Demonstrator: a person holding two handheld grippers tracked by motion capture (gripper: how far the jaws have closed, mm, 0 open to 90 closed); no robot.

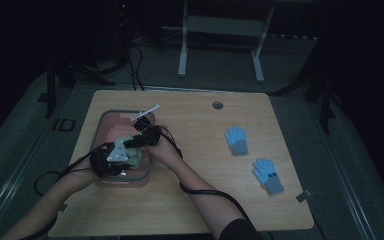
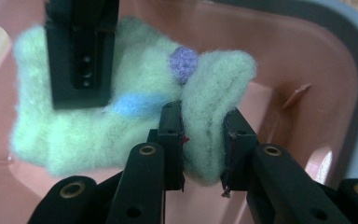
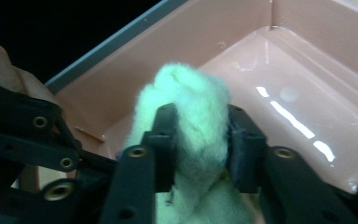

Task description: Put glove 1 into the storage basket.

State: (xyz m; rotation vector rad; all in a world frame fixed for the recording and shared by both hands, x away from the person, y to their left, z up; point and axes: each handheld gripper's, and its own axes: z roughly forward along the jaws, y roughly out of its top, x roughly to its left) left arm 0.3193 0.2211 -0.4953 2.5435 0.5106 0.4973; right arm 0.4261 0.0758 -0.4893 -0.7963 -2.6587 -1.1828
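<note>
Green fuzzy glove [image 2: 121,116] is hanging low inside the pink bin [image 2: 307,56], its long axis stretching between 2 grippers: left gripper [image 2: 204,144] pinching 1 end, right gripper [image 3: 199,140] gripping the other, both equally near.

My wooden desk [image 1: 195,200] carries a pink bin [image 1: 111,119] at its left and two blue gloves [image 1: 236,140] [image 1: 267,175] lying apart at its right.

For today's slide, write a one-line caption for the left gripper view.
Left tool pinches a fold of a fluffy pale green glove inside a pink tub, while the other tool holds it farther back.
</note>
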